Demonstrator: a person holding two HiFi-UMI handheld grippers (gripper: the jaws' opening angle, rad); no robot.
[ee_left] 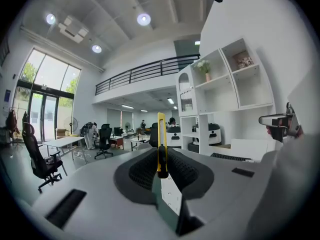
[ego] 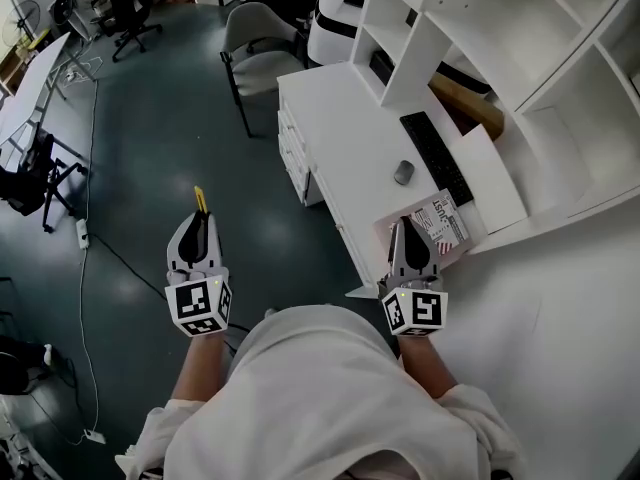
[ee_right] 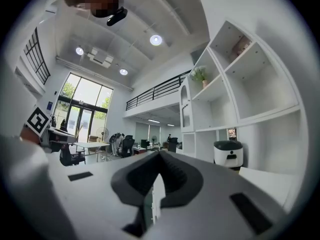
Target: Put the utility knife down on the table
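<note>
A yellow utility knife stands upright between the pads of my left gripper, which is shut on it. In the head view its yellow tip sticks out ahead of the left gripper, which hangs over the dark floor, left of the white table. My right gripper is held level over the table's near corner, its tips above a printed booklet. In the right gripper view its jaws are shut with nothing between them.
On the table lie a black keyboard and a grey mouse. White shelving with a cardboard box rises at the right. A grey chair stands beyond the table; cables run across the floor at the left.
</note>
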